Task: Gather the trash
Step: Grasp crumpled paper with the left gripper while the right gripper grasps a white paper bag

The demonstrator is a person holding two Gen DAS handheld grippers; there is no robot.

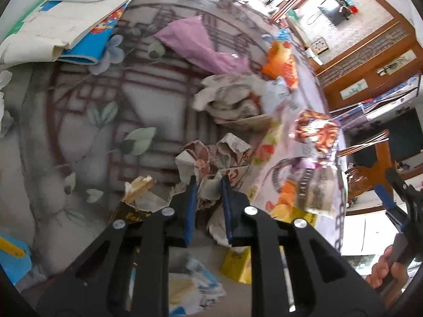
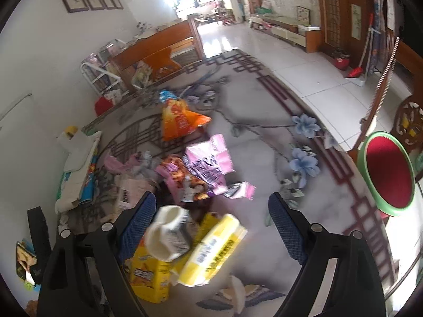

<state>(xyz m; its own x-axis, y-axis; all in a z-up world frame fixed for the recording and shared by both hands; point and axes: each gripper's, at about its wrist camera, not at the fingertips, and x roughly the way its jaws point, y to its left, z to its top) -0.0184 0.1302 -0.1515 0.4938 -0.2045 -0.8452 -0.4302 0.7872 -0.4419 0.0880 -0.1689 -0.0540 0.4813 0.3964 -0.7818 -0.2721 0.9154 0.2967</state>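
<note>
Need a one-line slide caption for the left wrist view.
Left tongs shut on crumpled paper amid wrappers on a floral mat; right tongs at frame edge.

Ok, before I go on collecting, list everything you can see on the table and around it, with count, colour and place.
Crumpled paper: one wad, grey-white with red print, clamped between the left fingers.
Orange snack bag: one, far side of the pile.
Pink-purple wrapper: one, mid table.
Pink cloth: one, far across the table.
Yellow box: one, near edge, under the right gripper.
Yellow-white pack: one, leaning on the yellow box.
White torn carton: one, on top of the box.
Table: one, grey floral glass top.
Red stool: one, green-rimmed, beside the table.
Left gripper: shut on the paper.
Right gripper: open, above the boxes.
Hand: one, holding the right gripper's handle.
</note>
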